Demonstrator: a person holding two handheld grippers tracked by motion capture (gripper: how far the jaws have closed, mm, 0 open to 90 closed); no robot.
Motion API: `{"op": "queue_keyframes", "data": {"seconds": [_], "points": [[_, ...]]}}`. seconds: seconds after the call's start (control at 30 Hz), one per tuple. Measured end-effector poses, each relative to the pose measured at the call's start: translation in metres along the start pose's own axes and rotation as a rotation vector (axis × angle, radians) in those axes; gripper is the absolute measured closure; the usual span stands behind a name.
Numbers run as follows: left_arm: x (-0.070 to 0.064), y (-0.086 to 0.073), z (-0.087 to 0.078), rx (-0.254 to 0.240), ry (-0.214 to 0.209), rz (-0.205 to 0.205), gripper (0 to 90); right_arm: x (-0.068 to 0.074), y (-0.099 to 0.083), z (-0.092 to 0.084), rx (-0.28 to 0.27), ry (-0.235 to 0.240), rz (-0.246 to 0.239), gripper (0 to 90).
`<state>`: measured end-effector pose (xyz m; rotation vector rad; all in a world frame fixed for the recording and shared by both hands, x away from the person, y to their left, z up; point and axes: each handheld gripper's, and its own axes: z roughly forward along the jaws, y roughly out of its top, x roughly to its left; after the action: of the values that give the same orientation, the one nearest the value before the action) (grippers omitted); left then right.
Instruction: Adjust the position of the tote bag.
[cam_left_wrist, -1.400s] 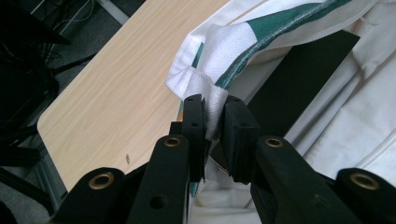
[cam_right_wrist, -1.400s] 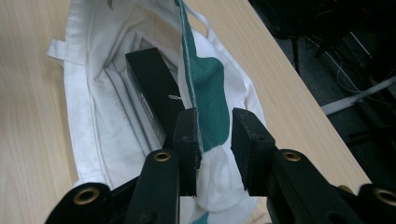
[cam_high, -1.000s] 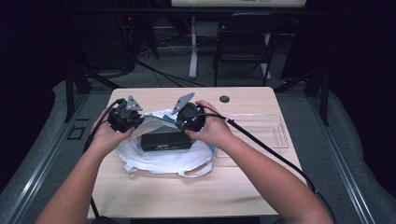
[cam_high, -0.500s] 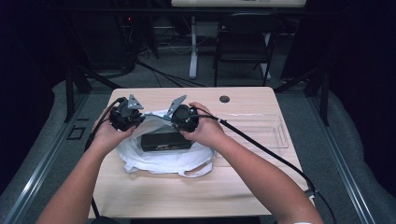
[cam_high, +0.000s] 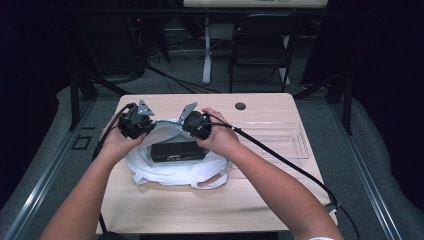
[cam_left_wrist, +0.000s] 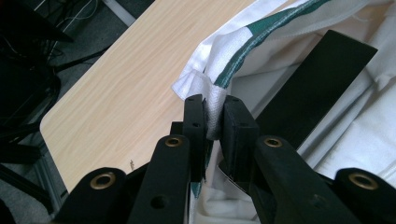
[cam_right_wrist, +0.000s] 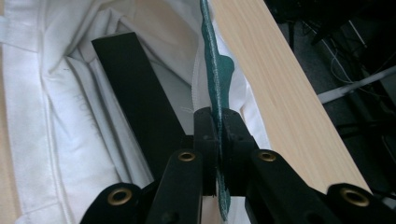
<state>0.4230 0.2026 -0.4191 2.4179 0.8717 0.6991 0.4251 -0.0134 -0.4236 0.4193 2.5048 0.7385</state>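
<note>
- A white bag (cam_high: 175, 167) lies on the wooden table (cam_high: 260, 200), near the middle of it, a little to the left.
- A black box (cam_high: 178, 150) lies flat inside the open mouth of the bag, with its long side going left to right.
- The left gripper (cam_high: 134, 122) is at the far left edge of the bag. In the left gripper view, the jaws of the left gripper (cam_left_wrist: 213, 119) are clamped on a fold of the white rim with the green stripe.
- The right gripper (cam_high: 196, 124) is at the far right edge of the bag, just beyond the box. In the right gripper view, the jaws of the right gripper (cam_right_wrist: 218, 126) have just been closing, and they now pinch the green edge of the bag between them.
- A clear plastic tray (cam_high: 295, 142) lies on the right part of the table, apart from the bag.
- A small round hole (cam_high: 240, 106) is in the far part of the table top.
</note>
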Motion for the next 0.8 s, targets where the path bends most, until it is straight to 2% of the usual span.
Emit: {"op": "queue_keyframes", "data": {"seconds": [0.27, 0.6, 0.8], "points": [[0.000, 0.002, 0.004, -0.001, 0.000, 0.004, 80.9, -0.006, 0.000, 0.005, -0.003, -0.039, 0.007, 87.4], [0.003, 0.005, 0.013, 0.005, 0.002, -0.011, 80.9, -0.012, -0.001, 0.012, 0.015, -0.058, 0.003, 87.4], [0.006, 0.007, 0.019, 0.016, 0.001, -0.022, 80.9, -0.016, -0.002, 0.019, 0.012, -0.063, 0.022, 87.4]]}}
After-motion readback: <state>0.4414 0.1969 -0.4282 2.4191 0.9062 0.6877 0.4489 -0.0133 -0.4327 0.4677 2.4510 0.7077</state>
